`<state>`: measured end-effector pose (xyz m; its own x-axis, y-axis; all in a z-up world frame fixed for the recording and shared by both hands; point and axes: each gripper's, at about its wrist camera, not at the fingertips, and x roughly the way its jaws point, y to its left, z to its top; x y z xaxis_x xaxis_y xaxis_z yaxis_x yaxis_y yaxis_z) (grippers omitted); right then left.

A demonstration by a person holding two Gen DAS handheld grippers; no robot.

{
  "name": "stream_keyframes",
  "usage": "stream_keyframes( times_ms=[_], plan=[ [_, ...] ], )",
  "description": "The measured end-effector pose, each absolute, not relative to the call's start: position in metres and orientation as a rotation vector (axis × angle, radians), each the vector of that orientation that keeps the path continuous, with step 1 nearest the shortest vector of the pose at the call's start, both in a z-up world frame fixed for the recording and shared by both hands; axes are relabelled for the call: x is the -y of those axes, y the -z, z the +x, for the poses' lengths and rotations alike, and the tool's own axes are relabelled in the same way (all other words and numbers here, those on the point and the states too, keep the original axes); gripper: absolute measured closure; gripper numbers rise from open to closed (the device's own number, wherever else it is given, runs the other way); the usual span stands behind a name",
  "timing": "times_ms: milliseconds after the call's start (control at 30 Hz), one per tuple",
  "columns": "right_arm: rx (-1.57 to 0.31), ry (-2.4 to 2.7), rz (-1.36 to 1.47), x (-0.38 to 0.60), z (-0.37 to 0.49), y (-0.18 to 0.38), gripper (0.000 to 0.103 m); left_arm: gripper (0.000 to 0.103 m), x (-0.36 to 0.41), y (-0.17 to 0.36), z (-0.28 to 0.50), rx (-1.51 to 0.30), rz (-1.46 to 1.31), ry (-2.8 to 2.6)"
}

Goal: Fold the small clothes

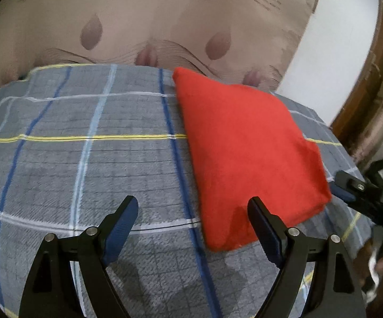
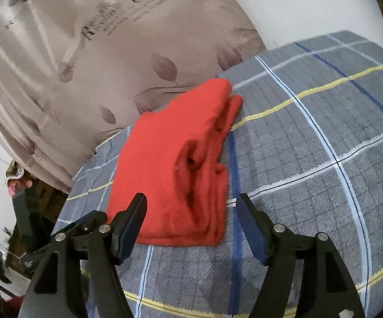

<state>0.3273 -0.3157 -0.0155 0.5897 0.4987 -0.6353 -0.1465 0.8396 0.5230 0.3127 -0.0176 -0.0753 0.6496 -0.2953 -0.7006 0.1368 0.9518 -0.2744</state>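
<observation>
Red fleece cloth (image 1: pixel 247 148), folded into a thick packet, is laid on the grey plaid-covered counter (image 1: pixel 85 159) near its far edge, by the beige leaf-print curtain (image 1: pixel 138 21). Both the left gripper (image 1: pixel 192 206) and right gripper (image 2: pixel 191 204) are held with fingers apart, nothing clamped. Folding seems finished; tidying or a fresh garment is probably called for. Stacked layer edges are shown only in the right view.
</observation>
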Motion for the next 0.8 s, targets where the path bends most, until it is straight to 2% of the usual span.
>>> stream_keyframes(
  times_ms=[467, 800],
  plan=[
    [-1.022, -0.481, 0.381, 0.299, 0.388, 0.032, 0.035, 0.018, -0.009, 0.085, 0.383, -0.933, -0.473, 0.623],
    [-1.076, -0.609, 0.489, 0.307, 0.427, 0.045, 0.035, 0.018, -0.013, 0.096, 0.425, -0.939, -0.673, 0.808]
  ],
)
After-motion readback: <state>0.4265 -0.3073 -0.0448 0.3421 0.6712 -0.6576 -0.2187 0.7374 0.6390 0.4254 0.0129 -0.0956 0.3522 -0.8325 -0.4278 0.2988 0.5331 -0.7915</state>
